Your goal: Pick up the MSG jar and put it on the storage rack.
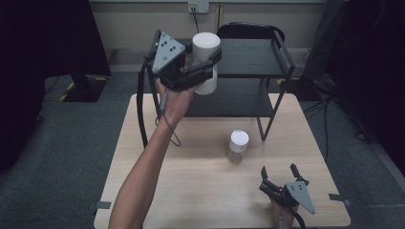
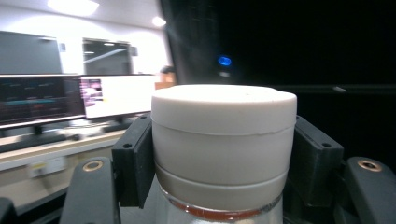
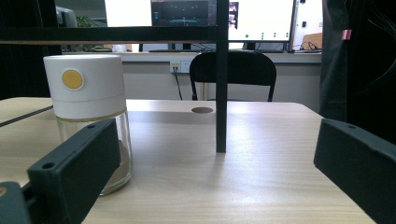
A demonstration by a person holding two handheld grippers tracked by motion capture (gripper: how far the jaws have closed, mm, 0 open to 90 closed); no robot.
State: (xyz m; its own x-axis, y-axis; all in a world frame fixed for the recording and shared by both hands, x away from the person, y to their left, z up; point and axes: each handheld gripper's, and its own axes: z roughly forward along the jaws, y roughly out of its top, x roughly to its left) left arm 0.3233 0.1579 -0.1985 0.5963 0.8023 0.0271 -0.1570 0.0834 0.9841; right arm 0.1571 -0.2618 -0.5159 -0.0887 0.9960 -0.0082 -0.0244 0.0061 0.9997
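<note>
Upper centre of the high view: left tongs [image 1: 206, 64] clamp a white-lidded jar [image 1: 206, 52], unlabelled. Lower right, right tongs [image 1: 278, 172] gape open on the tabletop [image 1: 191, 191]. Second jar [image 3: 88, 116] bears a plain yellow dot.

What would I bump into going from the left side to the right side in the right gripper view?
White-lidded jar → black shelf post → black chair, partly behind the post → the right-hand jaw of the right gripper.

Shelf rack [image 1: 248, 71] at table [image 1: 200, 191] rear, jar [image 1: 237, 146] before it.
</note>
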